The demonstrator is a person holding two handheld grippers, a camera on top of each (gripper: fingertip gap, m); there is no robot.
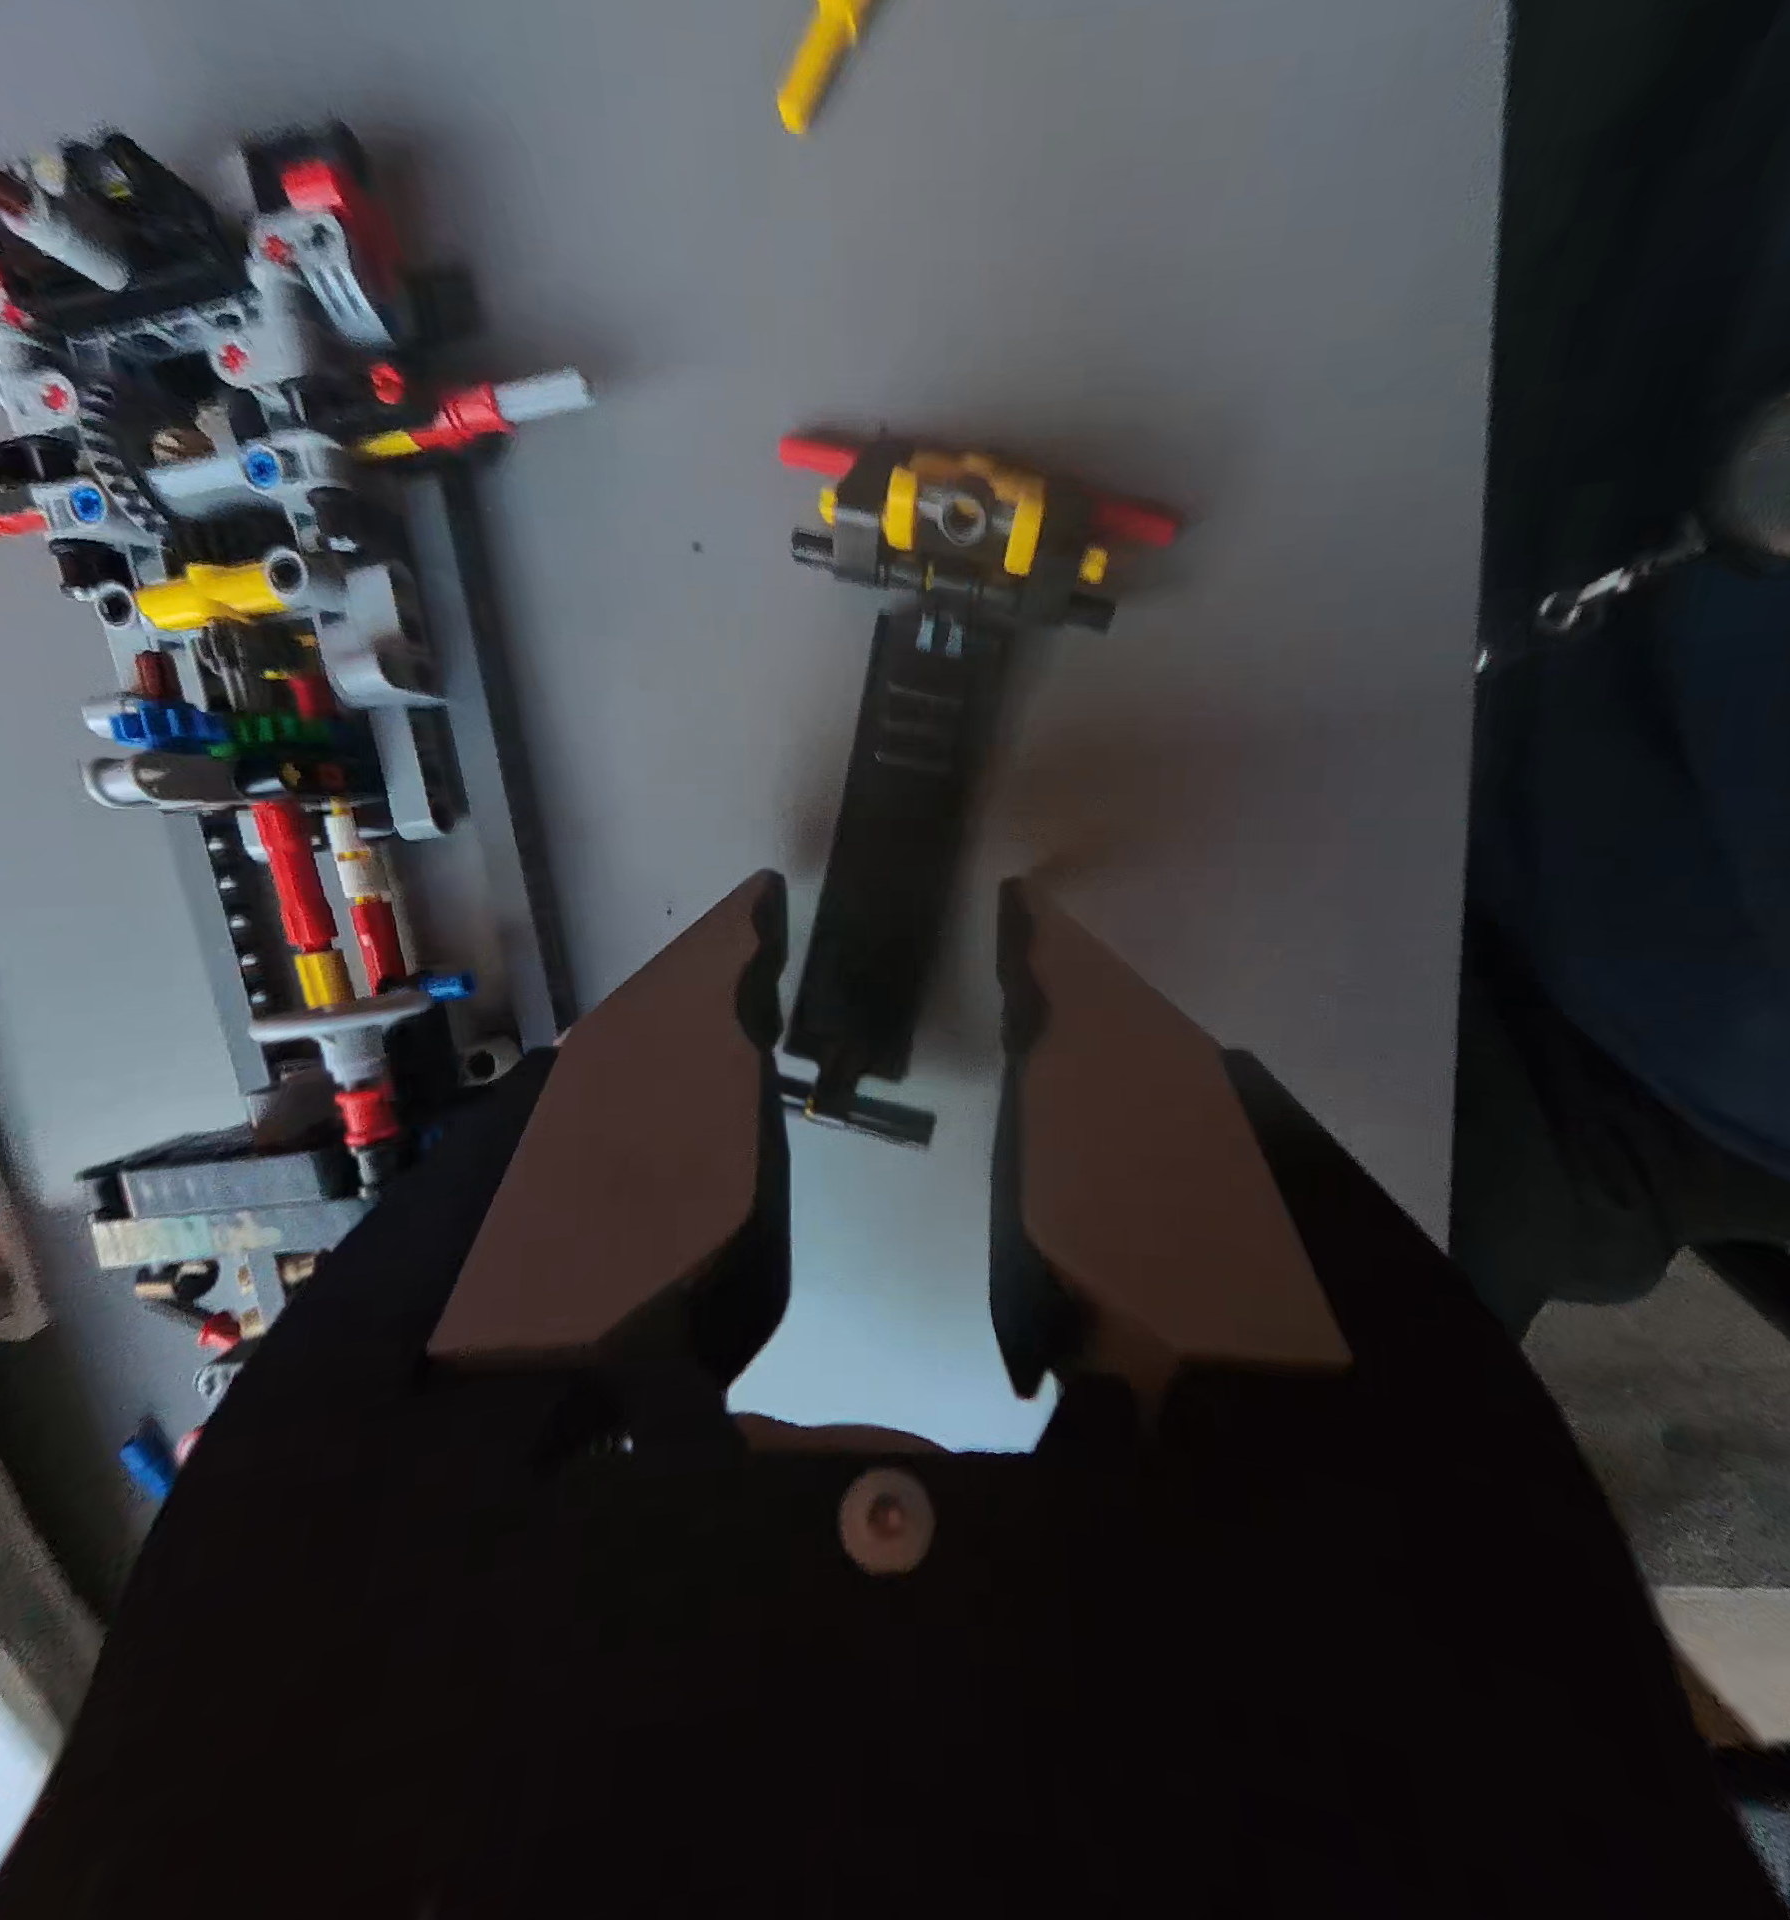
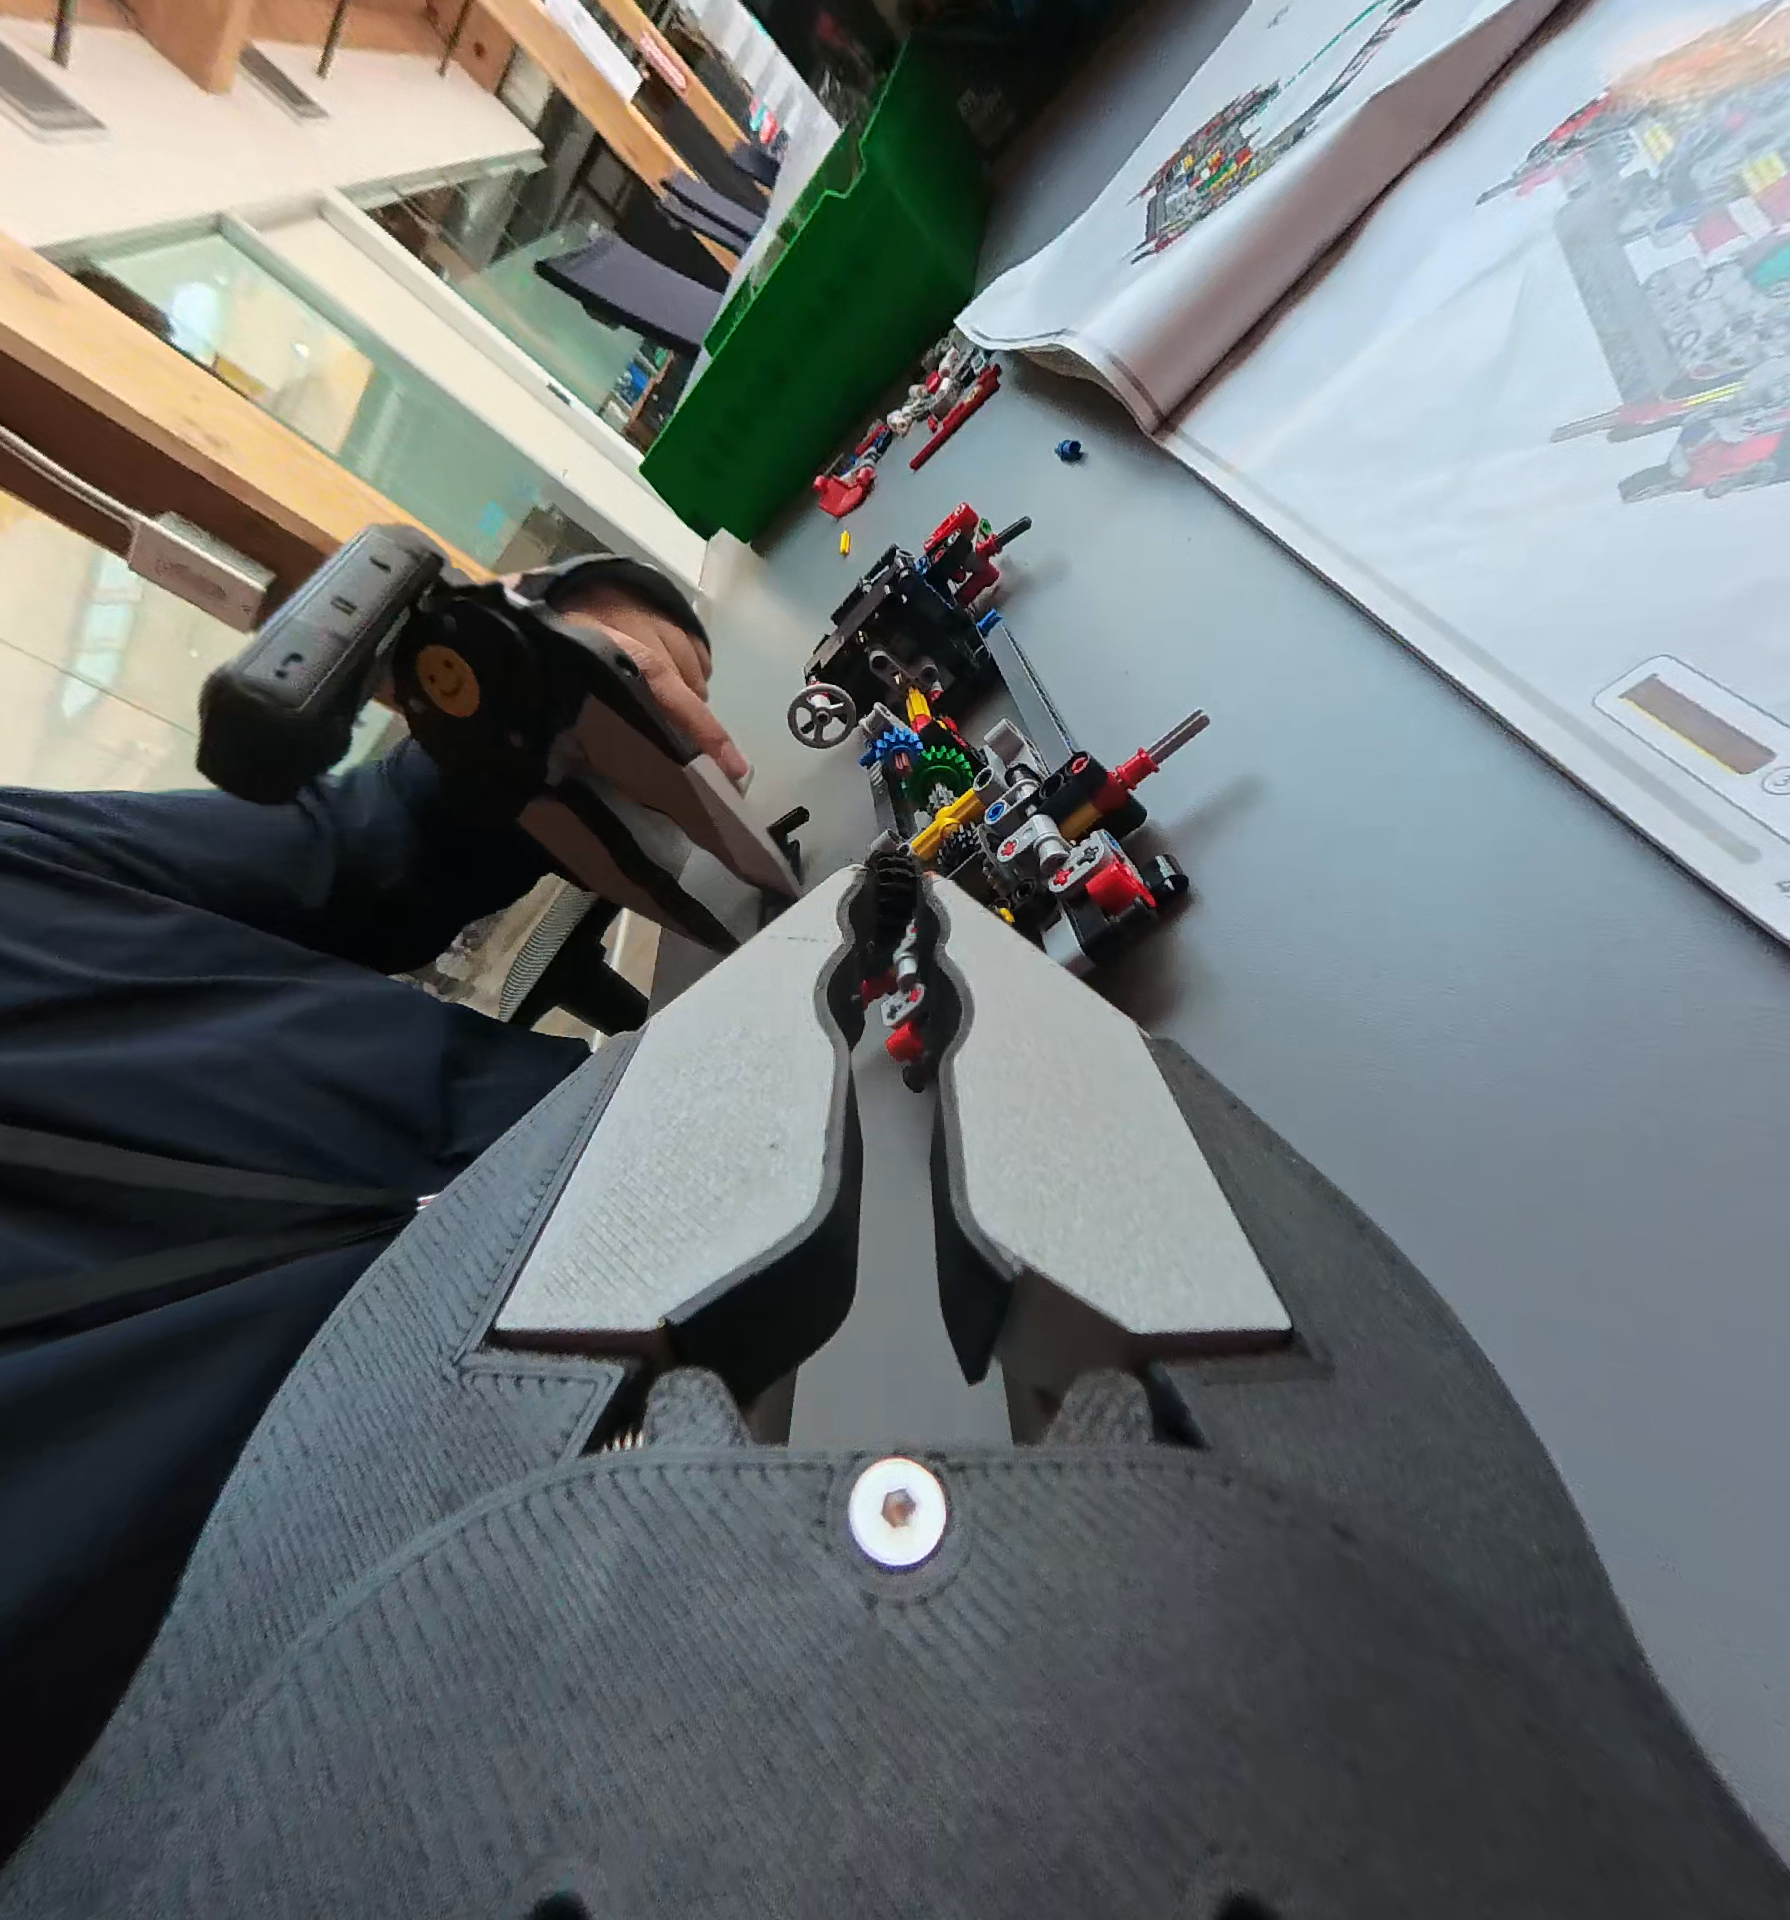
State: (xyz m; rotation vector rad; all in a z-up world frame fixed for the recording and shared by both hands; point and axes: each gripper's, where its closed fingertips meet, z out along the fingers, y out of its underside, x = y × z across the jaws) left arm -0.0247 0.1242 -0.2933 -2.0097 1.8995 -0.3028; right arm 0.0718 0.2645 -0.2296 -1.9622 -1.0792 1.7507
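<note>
Here the left gripper [image 1: 891, 914] has its jaws apart around a black toy piece [image 1: 896, 862], while the right gripper [image 2: 893, 883] seems clamped on a small black gear part [image 2: 889, 914].

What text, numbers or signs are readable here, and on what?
Instruction booklet: printed numbers at its page corner; writing not transcribed.
Green bin: raised marking, too small to read.
Orange sticker: a smiley face, no words.
Background signs: blurred.
Left wrist view: none.

grey table [image 1: 662, 644], green bin [image 2: 839, 291], yellow peg [image 1: 818, 73]
</note>
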